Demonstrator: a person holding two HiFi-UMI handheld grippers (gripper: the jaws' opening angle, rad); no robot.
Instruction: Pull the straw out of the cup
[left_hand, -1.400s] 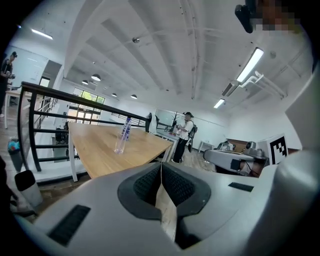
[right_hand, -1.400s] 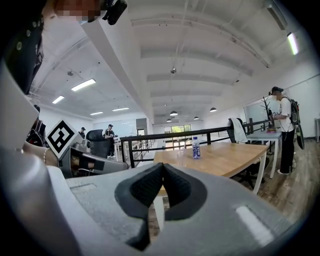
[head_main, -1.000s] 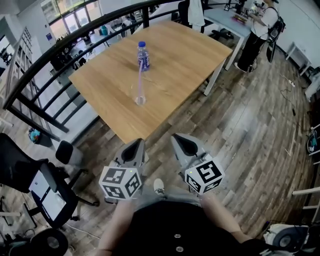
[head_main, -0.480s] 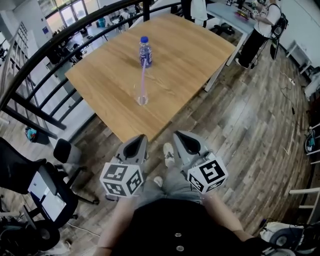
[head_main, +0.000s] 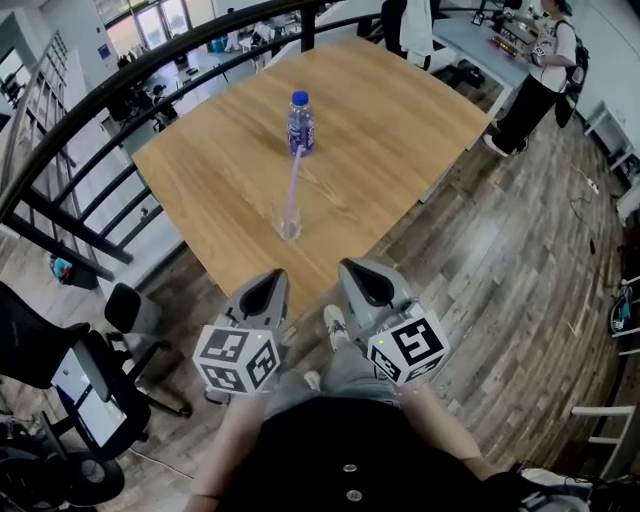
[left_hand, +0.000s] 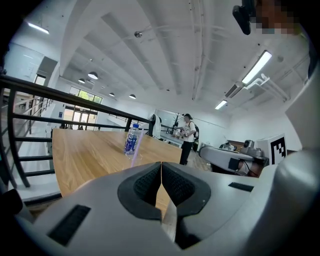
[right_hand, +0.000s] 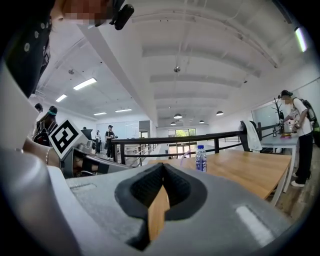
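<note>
Clear cup (head_main: 289, 222) with purple straw (head_main: 294, 185) stands near the tabletop's (head_main: 400, 110) near corner, water bottle (head_main: 301, 123) just behind it mid-table, black railing (head_main: 90, 110) past the left edge; left gripper (head_main: 268, 284) and right gripper (head_main: 362, 276), jaws pressed together and empty, hover short of that corner.

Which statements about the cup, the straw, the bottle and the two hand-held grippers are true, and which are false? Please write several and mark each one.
1. The straw stands in the cup. True.
2. The bottle lies on its side. False: it stands upright, beyond the cup.
3. The left hand-held gripper holds the straw. False: its jaws are together with nothing between them, well apart from the straw.
4. The right hand-held gripper is shut and empty. True.
5. The cup stands on the floor. False: it stands on the wooden table.
</note>
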